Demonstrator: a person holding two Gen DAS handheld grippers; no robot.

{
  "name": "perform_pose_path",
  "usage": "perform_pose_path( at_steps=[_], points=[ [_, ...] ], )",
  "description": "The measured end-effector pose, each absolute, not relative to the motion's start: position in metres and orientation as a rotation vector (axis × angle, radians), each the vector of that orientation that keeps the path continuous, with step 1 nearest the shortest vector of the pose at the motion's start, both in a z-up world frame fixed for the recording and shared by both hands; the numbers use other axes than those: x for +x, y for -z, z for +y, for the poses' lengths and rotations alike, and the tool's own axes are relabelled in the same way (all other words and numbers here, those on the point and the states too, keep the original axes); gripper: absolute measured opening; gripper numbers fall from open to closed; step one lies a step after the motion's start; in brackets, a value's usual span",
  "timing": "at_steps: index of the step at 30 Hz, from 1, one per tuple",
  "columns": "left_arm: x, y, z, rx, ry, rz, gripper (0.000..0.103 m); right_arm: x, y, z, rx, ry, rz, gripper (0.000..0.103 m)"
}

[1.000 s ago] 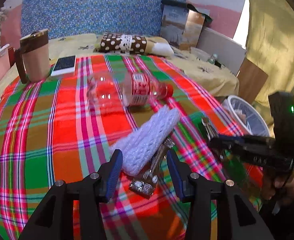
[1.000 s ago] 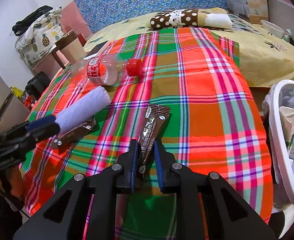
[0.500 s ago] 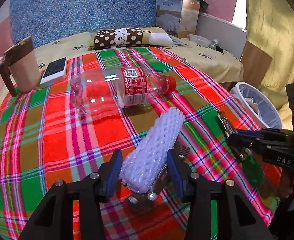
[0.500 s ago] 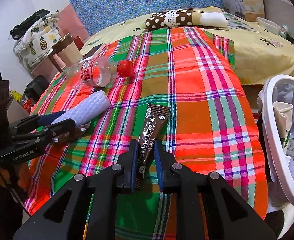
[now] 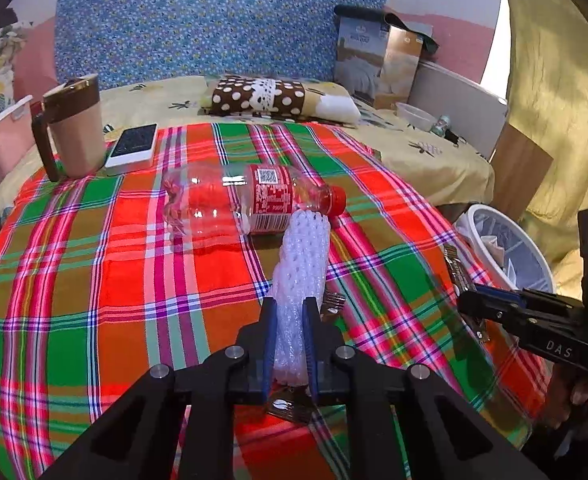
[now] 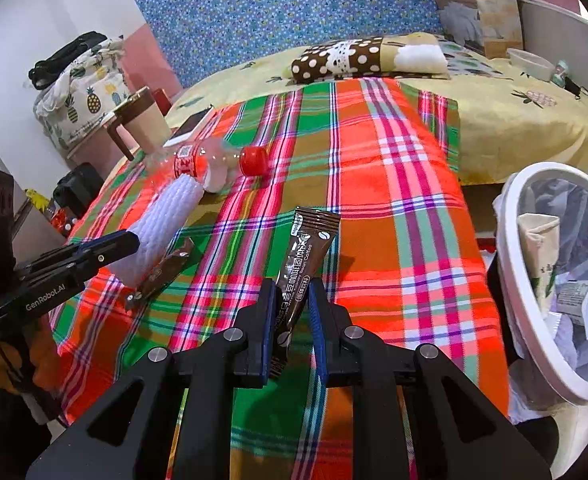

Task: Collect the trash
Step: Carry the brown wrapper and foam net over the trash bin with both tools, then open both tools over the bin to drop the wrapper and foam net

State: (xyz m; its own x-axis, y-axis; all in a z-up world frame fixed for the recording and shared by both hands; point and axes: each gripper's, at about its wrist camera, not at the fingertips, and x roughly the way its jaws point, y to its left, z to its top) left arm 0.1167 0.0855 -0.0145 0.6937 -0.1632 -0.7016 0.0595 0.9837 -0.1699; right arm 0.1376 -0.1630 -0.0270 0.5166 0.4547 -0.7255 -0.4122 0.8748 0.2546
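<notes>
My left gripper (image 5: 290, 340) is clamped on the near end of the white foam net (image 5: 300, 272), whose far end reaches up to the plastic bottle (image 5: 250, 200) lying on its side with its red cap pointing right. A second brown packet (image 6: 162, 270) lies flat on the cloth just beside the net, partly under it. My right gripper (image 6: 292, 320) is squeezed tight on the lower end of a brown coffee packet (image 6: 306, 252), which sticks up and forward from between the blue pads, above the cloth. Everything sits on a bright plaid cloth (image 5: 94, 280) spread over a bed. The white trash bin (image 6: 542, 320) stands off the right edge of the bed, lined with a bag and already holding some paper and wrappers. At the far left of the cloth stand a brown mug (image 5: 74, 128) and a phone (image 5: 132, 148), just beside each other.
</notes>
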Motion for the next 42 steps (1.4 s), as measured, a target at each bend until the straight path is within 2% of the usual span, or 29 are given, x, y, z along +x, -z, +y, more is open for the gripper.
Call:
perform_pose_path(
  at_steps=[9, 42],
  points=[
    [0.105, -0.008, 0.055, -0.195, 0.166, 0.743, 0.013, 0.133, 0.012, -0.184, 0.060, -0.485, 0.833, 0.019],
    [0.150, -0.009, -0.153, -0.056, 0.526, 0.779, 0.013, 0.127, 0.011, -0.335, 0.216, -0.141, 0.772, 0.019]
  ],
)
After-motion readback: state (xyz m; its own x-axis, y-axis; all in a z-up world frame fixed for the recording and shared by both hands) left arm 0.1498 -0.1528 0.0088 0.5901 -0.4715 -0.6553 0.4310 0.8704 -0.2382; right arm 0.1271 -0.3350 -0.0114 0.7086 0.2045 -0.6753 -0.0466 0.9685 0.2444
